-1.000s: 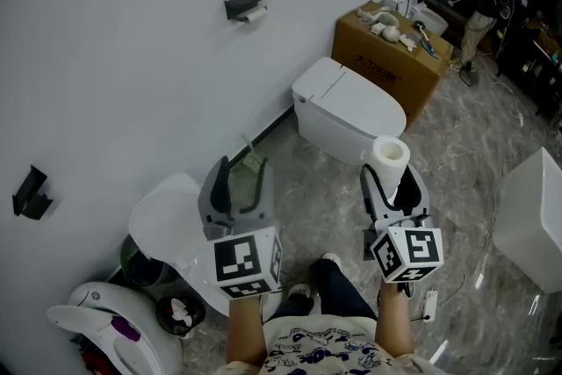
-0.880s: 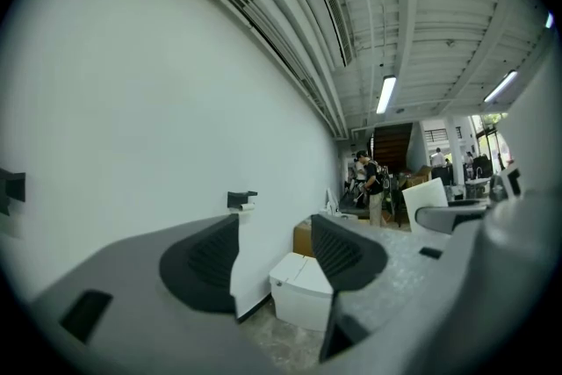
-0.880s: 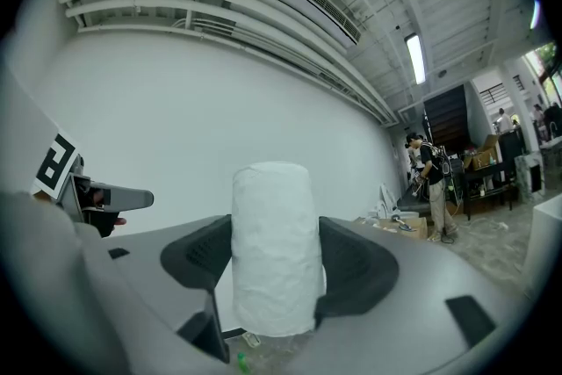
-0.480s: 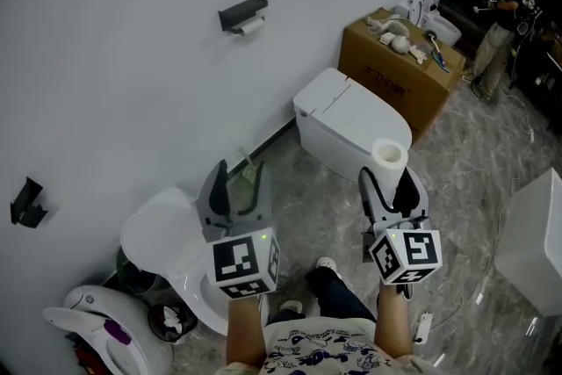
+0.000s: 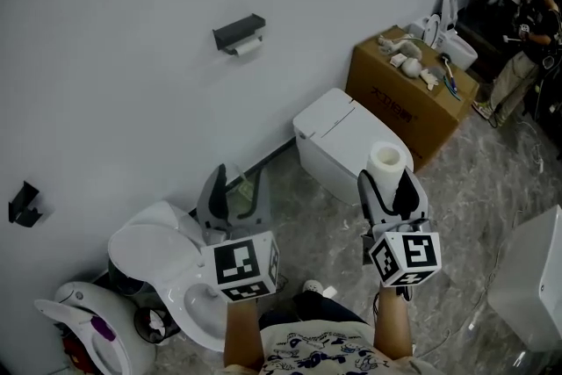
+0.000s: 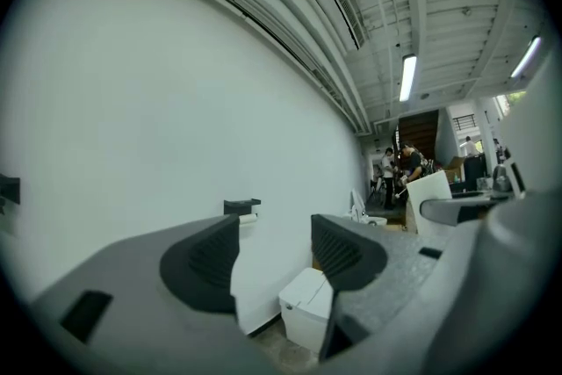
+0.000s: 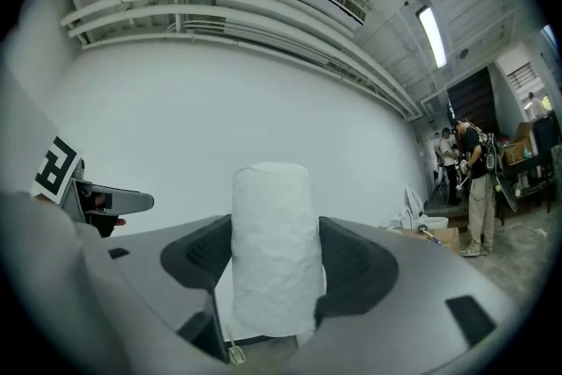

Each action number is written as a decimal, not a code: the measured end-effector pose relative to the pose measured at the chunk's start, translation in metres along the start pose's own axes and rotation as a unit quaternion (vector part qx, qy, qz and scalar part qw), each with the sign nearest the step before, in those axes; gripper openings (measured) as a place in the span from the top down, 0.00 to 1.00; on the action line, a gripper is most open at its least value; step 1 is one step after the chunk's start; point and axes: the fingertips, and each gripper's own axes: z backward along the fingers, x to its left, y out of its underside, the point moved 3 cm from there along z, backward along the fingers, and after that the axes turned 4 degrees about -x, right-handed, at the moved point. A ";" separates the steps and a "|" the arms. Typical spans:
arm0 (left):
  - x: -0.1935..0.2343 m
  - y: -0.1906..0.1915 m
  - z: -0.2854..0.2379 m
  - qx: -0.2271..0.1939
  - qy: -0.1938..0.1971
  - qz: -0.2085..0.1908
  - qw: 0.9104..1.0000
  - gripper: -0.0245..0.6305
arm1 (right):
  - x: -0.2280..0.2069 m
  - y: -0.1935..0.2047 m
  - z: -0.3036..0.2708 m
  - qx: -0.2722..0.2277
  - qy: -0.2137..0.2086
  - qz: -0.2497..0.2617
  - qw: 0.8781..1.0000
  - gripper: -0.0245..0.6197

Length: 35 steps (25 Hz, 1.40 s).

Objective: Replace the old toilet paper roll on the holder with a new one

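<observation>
holder on wall, up & fwd-left of both grippers, well apart. l gripper nearer to it, fingers open w/ nothing between; holder shows thru the gap in left gripper view. old roll hangs under holder's dark lid, small, white, axis horiz. along wall. r gripper fingers clamped on new roll: full, white, crinkly wrap, standing on end, axis along fingers. judgement: l side takes old roll first.

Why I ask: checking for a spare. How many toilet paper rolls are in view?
2. One full roll stands clamped in the right tool; one small roll sits in the black wall holder. Others may be hidden.
</observation>
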 end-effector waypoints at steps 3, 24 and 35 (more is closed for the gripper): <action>-0.010 0.001 -0.013 0.002 -0.009 -0.003 1.000 0.60 | -0.017 0.001 -0.017 0.002 -0.008 -0.004 1.000 0.48; 0.022 0.023 -0.148 0.016 -0.048 -0.008 0.999 0.60 | -0.044 0.031 -0.164 0.006 -0.038 -0.019 0.999 0.48; 0.062 0.018 -0.291 0.012 -0.030 -0.018 0.999 0.60 | -0.055 0.031 -0.306 -0.010 -0.026 -0.026 0.999 0.48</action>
